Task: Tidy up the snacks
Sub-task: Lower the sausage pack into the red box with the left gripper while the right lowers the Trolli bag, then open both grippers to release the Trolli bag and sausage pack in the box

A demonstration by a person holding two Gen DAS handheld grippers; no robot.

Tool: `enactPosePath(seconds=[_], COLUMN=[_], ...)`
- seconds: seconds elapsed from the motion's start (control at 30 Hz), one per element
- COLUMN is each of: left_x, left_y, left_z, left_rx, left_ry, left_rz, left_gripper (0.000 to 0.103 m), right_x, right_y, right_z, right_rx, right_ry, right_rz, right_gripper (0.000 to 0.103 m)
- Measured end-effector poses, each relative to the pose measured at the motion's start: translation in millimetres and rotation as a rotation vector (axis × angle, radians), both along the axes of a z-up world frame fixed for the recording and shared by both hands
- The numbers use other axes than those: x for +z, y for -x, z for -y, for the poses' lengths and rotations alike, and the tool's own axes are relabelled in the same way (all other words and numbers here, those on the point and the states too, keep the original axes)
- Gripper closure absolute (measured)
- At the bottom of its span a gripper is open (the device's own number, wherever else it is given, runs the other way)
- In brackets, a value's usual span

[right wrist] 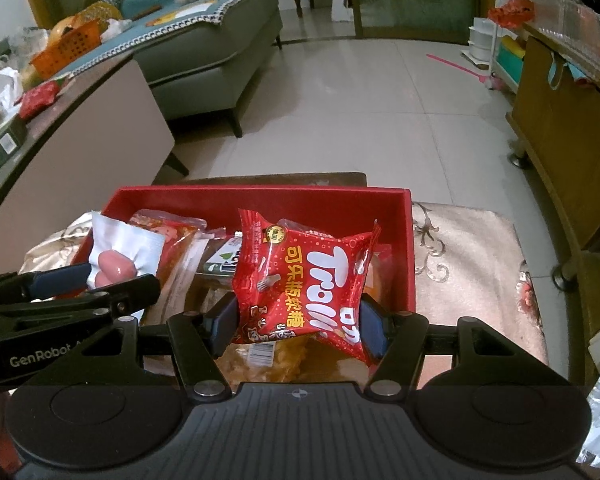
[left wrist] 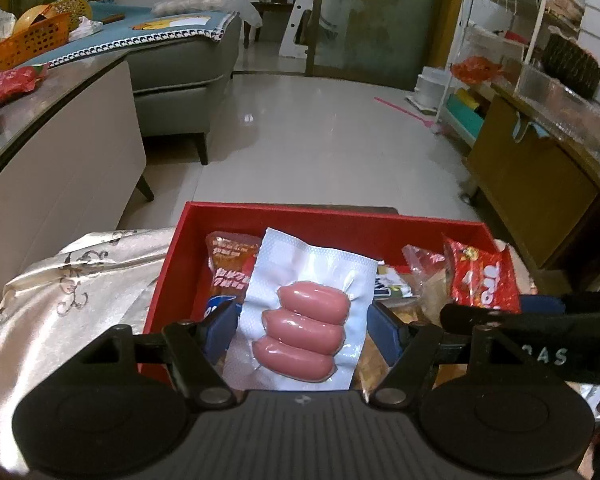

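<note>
two tongs, both over the red box (left wrist: 332,216), each clamped on a snack.

left tongs (left wrist: 300,328): blue pads (left wrist: 224,328) pressed against both edges of a white vacuum pack of three pink sausages (left wrist: 304,328), held upright above the near-left part of the red box. same pack seen from the right wrist view at the box's left wall, sausages (right wrist: 112,270) poking out between the blue fingers.

right tongs (right wrist: 296,322): pads (right wrist: 374,328) closed on the lower corners of a red trolli gummy bag (right wrist: 300,280), bag tilted and crumpled, lifted above the middle of the red box. from the left wrist view, same red bag (left wrist: 482,276) over the box's right side.

inside the red box, beneath both held packs: an orange-brown sachet (left wrist: 230,260) at the far-left corner, a clear-wrapped pastry (right wrist: 176,240) next to it, a dark green and white packet (right wrist: 220,260) in the middle, more yellowish wrapped snacks (right wrist: 268,364) along the near side.

under the red box: a shiny beige embroidered cloth (right wrist: 460,264) spread to both sides of it. beyond the red box: pale tiled floor (left wrist: 320,140), a grey sofa (left wrist: 184,68) far left, a wooden cabinet (right wrist: 556,120) far right.
</note>
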State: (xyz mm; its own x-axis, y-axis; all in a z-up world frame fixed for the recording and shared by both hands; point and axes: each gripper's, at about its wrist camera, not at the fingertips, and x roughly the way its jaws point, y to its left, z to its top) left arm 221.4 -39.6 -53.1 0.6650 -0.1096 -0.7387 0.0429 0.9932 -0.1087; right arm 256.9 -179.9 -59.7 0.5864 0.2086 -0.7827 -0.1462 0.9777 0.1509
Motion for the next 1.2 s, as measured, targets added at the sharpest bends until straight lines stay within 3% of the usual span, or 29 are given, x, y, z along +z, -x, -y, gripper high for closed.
enactPosePath(seconds=[0.67, 0.83, 1.2], left_x=[-11.3, -8.8, -6.6], left_y=[-2.3, -2.3, 0.0], left_z=[2.7, 0.8, -2.2], left_rx=[-0.008, 0.005, 0.013], left_ry=[-0.044, -0.057, -0.073], left_rz=[-0.04, -0.032, -0.022], left_gripper=[0.037, 0.037, 0.036], right_x=[-5.6, -7.9, -7.6], right_y=[-1.9, -2.4, -2.6], right_z=[2.2, 3.4, 6.9], right_rx=[0.001, -0.006, -0.012], right_ry=[0.037, 0.045, 0.046], right_rz=[-0.01, -0.022, -0.023], right_gripper=[0.026, 0.019, 0.019])
